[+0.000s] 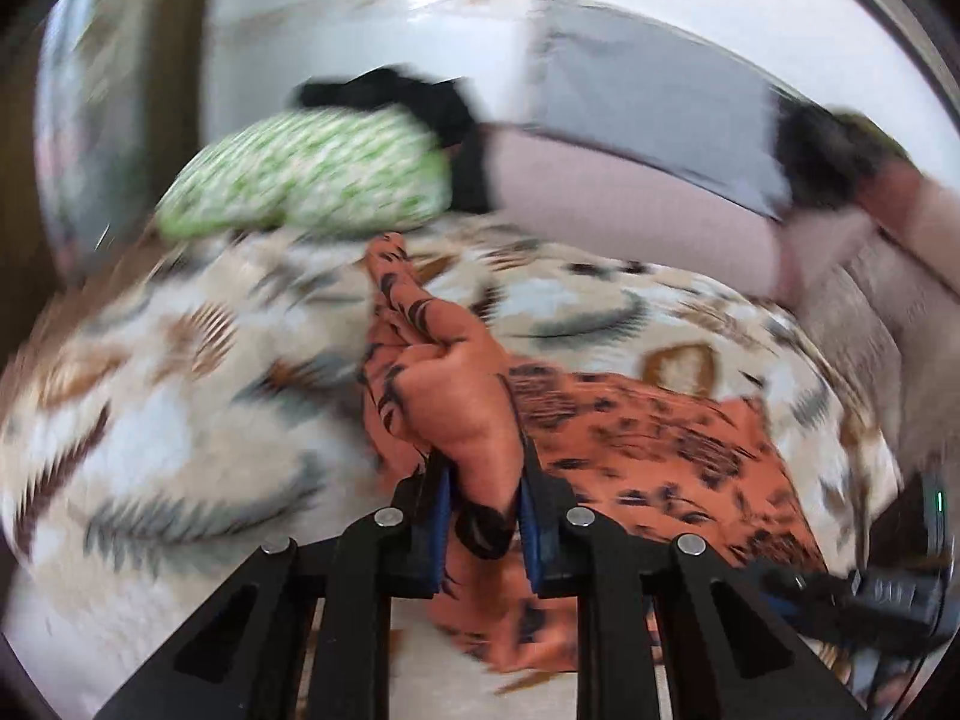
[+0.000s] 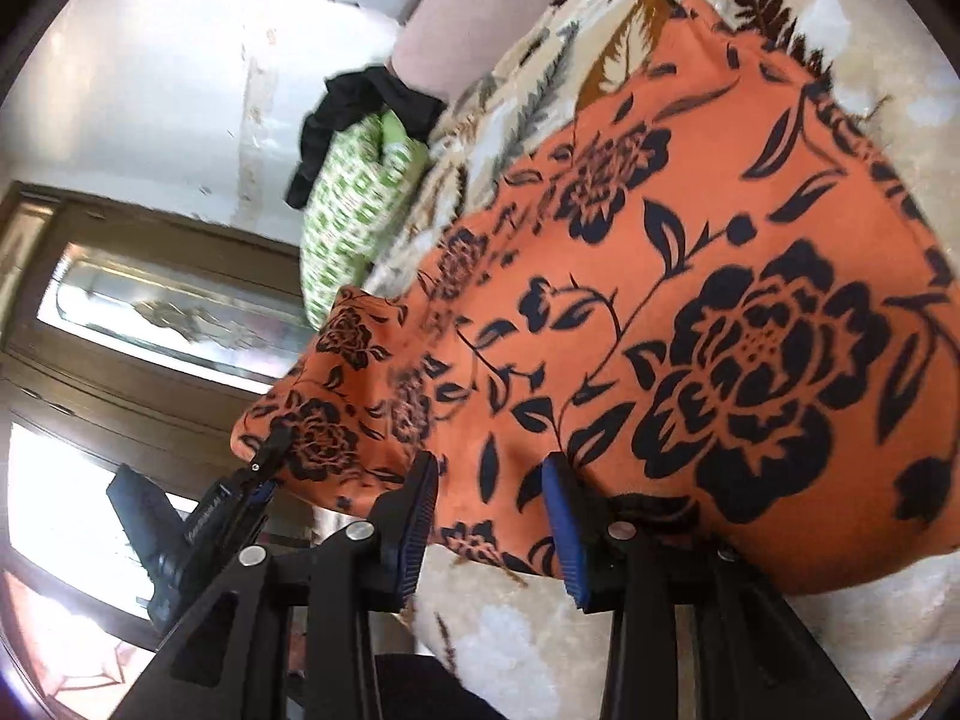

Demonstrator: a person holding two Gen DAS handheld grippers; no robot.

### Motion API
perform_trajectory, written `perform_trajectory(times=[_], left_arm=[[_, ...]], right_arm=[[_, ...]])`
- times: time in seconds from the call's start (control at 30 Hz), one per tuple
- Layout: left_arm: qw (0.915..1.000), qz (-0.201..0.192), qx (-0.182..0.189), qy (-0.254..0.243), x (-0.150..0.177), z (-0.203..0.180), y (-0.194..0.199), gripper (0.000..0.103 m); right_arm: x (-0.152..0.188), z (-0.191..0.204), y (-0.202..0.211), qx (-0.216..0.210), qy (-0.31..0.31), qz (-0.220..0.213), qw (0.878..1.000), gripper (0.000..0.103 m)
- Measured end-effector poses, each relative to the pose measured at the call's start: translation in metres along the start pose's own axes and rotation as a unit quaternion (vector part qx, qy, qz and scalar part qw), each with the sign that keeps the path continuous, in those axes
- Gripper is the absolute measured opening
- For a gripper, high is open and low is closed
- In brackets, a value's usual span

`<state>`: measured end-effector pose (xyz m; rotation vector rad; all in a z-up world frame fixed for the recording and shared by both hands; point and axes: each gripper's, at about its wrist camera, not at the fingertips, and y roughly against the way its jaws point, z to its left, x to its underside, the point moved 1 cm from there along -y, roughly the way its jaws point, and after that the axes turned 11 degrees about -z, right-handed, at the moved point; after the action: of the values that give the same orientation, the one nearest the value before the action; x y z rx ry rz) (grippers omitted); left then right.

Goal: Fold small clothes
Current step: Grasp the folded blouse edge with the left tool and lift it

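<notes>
An orange garment (image 1: 648, 438) printed with black flowers lies spread on a leaf-patterned blanket (image 1: 180, 420). My left gripper (image 1: 483, 480) is shut on a bunched fold of it, raised off the blanket. In the right wrist view the left gripper (image 2: 267, 468) pinches the garment's (image 2: 690, 276) lifted near-left corner. My right gripper (image 2: 489, 492) straddles the near edge. Flat cloth lies between its blue pads (image 2: 564, 534), which stand well apart without pinching it. The right gripper (image 1: 840, 594) also shows, blurred, low on the right in the left wrist view.
A green-and-white pillow (image 1: 312, 180) with a black cloth (image 1: 420, 102) on it lies at the far end of the blanket (image 2: 528, 648). A pink bolster (image 1: 600, 192) and a grey cushion (image 1: 648, 90) sit beyond. A wooden door with glass (image 2: 150, 312) stands to the left.
</notes>
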<state>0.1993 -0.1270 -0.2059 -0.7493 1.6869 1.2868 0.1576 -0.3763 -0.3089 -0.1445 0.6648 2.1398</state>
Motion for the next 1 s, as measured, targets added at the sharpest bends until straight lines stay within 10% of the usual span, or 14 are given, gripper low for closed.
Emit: perform_trajectory(times=[0.4, 0.63, 0.9, 0.93, 0.97, 1.0], left_arm=[[0.9895, 0.052, 0.105, -0.085, 0.073, -0.062, -0.032, 0.019], [0.9879, 0.044, 0.124, -0.082, 0.068, -0.056, -0.028, 0.019], [0.9857, 0.044, 0.134, -0.091, 0.069, -0.051, -0.025, 0.019], [0.9857, 0.042, 0.134, -0.093, 0.068, -0.050, -0.024, 0.019], [0.9857, 0.041, 0.133, -0.094, 0.067, -0.050, -0.023, 0.019], [0.9856, 0.042, 0.136, -0.091, 0.066, -0.050, -0.022, 0.019]], right_arm=[[-0.047, 0.010, 0.008, -0.050, -0.026, -0.025, 0.998, 0.077], [-0.084, 0.000, -0.072, -0.048, -0.083, 0.042, 0.995, 0.078], [-0.097, 0.034, -0.156, 0.004, 0.000, 0.089, 0.996, 0.077], [-0.098, 0.034, -0.160, 0.004, 0.013, 0.092, 0.996, 0.066], [-0.096, 0.041, -0.167, 0.006, 0.050, 0.096, 0.994, 0.025], [-0.092, 0.046, -0.171, 0.019, 0.083, 0.104, 0.991, 0.019]])
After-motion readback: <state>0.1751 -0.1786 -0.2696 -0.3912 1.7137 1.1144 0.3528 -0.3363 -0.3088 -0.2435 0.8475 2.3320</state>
